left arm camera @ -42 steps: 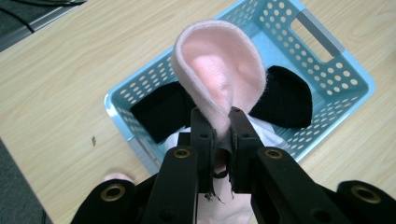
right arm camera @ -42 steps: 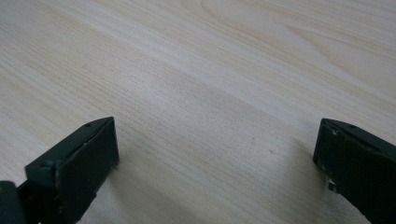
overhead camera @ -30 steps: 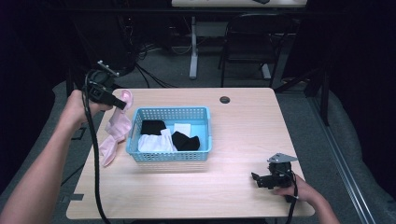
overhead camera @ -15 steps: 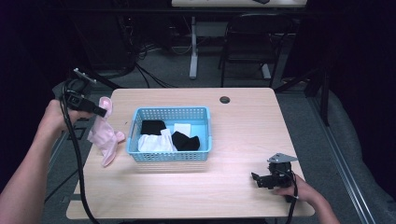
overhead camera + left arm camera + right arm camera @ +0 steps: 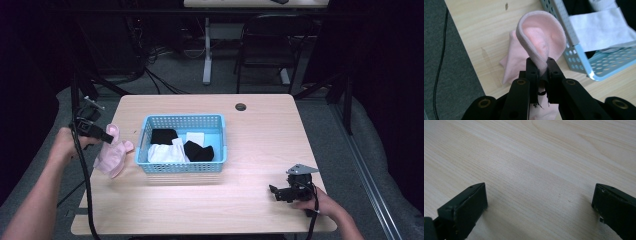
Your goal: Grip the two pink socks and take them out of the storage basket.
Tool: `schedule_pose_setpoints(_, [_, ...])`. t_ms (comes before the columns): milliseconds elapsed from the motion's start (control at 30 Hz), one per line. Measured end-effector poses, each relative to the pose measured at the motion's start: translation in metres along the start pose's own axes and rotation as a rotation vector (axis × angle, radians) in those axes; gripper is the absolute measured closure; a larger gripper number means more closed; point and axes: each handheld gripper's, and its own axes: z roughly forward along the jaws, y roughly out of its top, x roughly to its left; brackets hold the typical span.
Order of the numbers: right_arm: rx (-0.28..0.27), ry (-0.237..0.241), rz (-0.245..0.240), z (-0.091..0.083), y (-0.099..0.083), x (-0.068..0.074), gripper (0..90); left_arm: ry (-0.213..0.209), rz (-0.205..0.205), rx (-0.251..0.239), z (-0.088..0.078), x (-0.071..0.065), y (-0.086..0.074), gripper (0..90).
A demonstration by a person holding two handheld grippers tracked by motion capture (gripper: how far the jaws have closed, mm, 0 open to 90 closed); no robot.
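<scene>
My left gripper (image 5: 108, 138) is shut on a pink sock (image 5: 113, 155) at the table's left edge, just left of the blue basket (image 5: 182, 121). In the left gripper view the jaws pinch the pink sock (image 5: 540, 45) at its cuff, which curls up in a loop; the rest lies on the wood. The basket (image 5: 576, 47) holds black and white socks (image 5: 170, 150). My right gripper (image 5: 274, 192) rests near the table's front right edge, and its jaws (image 5: 539, 207) stand wide open over bare wood.
A small dark grommet hole (image 5: 240, 106) sits near the table's far edge. Cables and a chair stand on the floor beyond the table. The left gripper's cable (image 5: 85, 190) hangs over the left front of the table.
My left gripper has come down and moved left with the pink sock, which now lies lower on the table beside the basket. The right gripper has stayed put.
</scene>
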Motion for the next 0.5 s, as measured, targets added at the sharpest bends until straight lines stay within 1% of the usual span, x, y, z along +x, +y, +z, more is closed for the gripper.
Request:
schedule_pose_setpoints(33, [0.000,0.000,0.000,0.000,0.000,0.000,0.0,0.000,0.000,0.000,0.000,0.000,0.000,82.6])
schedule_pose_setpoints(67, [0.000,0.000,0.000,0.000,0.000,0.000,0.0,-0.001,-0.006,0.005,0.005,0.001,-0.002,82.6])
schedule_pose_setpoints(100, [0.000,0.000,0.000,0.000,0.000,0.000,0.0,-0.002,-0.012,0.021,0.016,0.003,-0.005,82.5])
schedule_pose_setpoints(133, [0.000,0.000,0.000,0.000,0.000,0.000,0.0,-0.002,-0.012,0.021,0.016,0.003,-0.005,82.5])
schedule_pose_setpoints(200, [0.000,0.000,0.001,0.000,0.000,0.000,0.0,-0.006,-0.024,0.029,0.026,0.005,-0.008,82.4])
schedule_pose_setpoints(300, [0.000,0.000,0.000,0.000,0.000,0.000,0.0,-0.024,-0.035,0.048,0.043,0.006,-0.012,82.2])
schedule_pose_setpoints(367, [0.000,0.000,0.000,0.000,0.000,0.000,0.0,-0.031,-0.041,0.053,0.053,0.005,-0.013,81.9])
schedule_pose_setpoints(400, [0.000,0.000,0.000,0.000,0.000,0.000,0.0,-0.045,-0.044,0.063,0.062,0.004,-0.014,80.7])
schedule_pose_setpoints(500, [0.000,0.000,0.000,0.000,0.000,0.000,0.0,-0.037,-0.032,0.079,0.071,0.000,-0.016,76.5])
